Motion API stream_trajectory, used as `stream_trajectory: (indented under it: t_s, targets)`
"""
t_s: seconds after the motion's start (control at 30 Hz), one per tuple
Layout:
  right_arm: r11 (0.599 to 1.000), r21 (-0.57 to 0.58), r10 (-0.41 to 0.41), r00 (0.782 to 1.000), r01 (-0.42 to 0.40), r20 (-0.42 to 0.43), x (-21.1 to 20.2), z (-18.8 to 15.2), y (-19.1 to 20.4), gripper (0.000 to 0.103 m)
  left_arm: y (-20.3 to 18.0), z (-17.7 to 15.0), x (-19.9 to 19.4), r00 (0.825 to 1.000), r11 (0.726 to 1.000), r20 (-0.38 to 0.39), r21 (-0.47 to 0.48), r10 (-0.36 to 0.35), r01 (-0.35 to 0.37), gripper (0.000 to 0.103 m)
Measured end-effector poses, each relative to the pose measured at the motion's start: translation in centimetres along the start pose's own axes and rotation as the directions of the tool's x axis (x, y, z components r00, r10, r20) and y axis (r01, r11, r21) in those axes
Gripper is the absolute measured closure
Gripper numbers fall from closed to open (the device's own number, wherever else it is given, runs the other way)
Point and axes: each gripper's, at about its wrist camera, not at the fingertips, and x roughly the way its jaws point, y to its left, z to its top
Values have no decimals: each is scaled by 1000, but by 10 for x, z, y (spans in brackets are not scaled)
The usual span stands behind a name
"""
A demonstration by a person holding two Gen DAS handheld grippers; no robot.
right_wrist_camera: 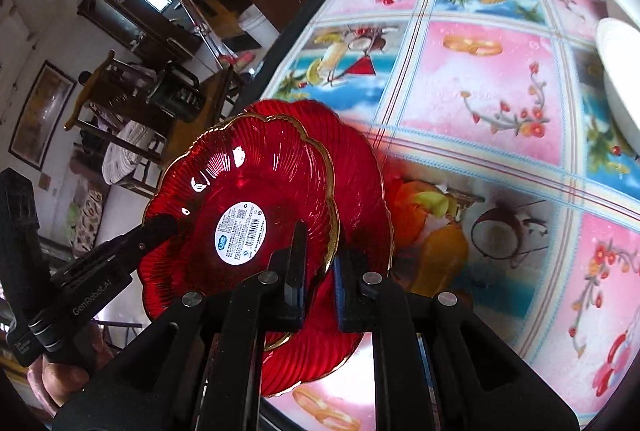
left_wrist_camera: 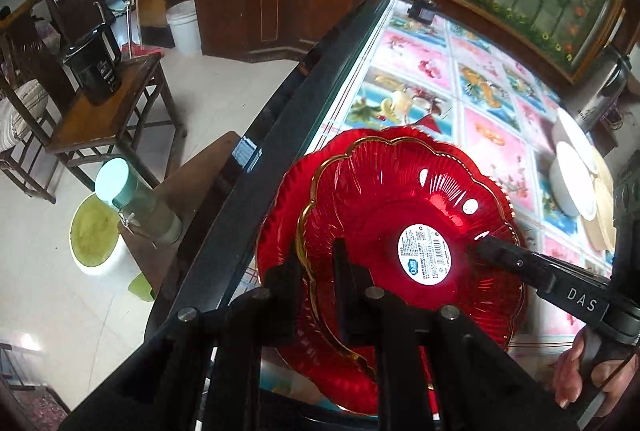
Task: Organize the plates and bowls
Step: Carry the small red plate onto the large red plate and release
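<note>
I am pinching the upper red plate [left_wrist_camera: 404,215] at its left rim with my left gripper [left_wrist_camera: 320,287] and at its right rim with my right gripper [right_wrist_camera: 320,283], holding it above the lower red plate [right_wrist_camera: 360,167] on the table [right_wrist_camera: 480,79], white bowls [left_wrist_camera: 572,183] well apart at right.

two red plates [left_wrist_camera: 400,199], two white bowls [left_wrist_camera: 570,183]

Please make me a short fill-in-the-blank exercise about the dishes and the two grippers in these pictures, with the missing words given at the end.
1. The two scalloped plates are ____ in colour.
2. The upper plate's rim is edged in ____.
3. A round white ____ sits at the centre of the upper plate.
4. The left gripper and the right gripper each clamp the upper plate's ____.

Missing words: red; gold; sticker; rim
</note>
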Motion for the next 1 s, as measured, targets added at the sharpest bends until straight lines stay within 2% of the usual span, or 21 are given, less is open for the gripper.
stream_trajectory:
  t_s: [0.13,0.37,0.5,0.57,0.7,0.77,0.83,0.9,1.0]
  targets:
    - [999,-36,-25,1000,25,6,2,0,6,92,-1,0,3,1000,999,-2,21,30,-30,87]
    - [968,-183,-169,985,173,37,7,-3,30,88,-8,-1,14,994,990,-29,97,108,-105,81]
    - [920,-271,-279,959,284,59,12,-4,43,82,-19,-2,17,986,974,-39,166,160,-151,77]
    - [888,-325,-328,943,327,53,15,-3,50,80,-27,-2,19,976,954,-45,224,212,-197,78]
    - [823,-419,-398,916,383,57,17,-4,63,78,-30,1,7,962,926,18,263,274,-269,77]
    - [801,-445,-426,903,402,49,17,-4,66,78,-26,4,-2,960,929,44,243,278,-280,77]
    - [793,-456,-425,903,405,62,11,-4,66,78,-21,6,-8,963,940,49,212,263,-268,77]
    - [806,-446,-398,914,390,80,1,-2,63,78,-18,4,-17,969,951,62,187,240,-247,77]
    - [868,-376,-304,946,325,114,-25,0,52,78,-20,0,-29,979,968,80,155,185,-196,77]
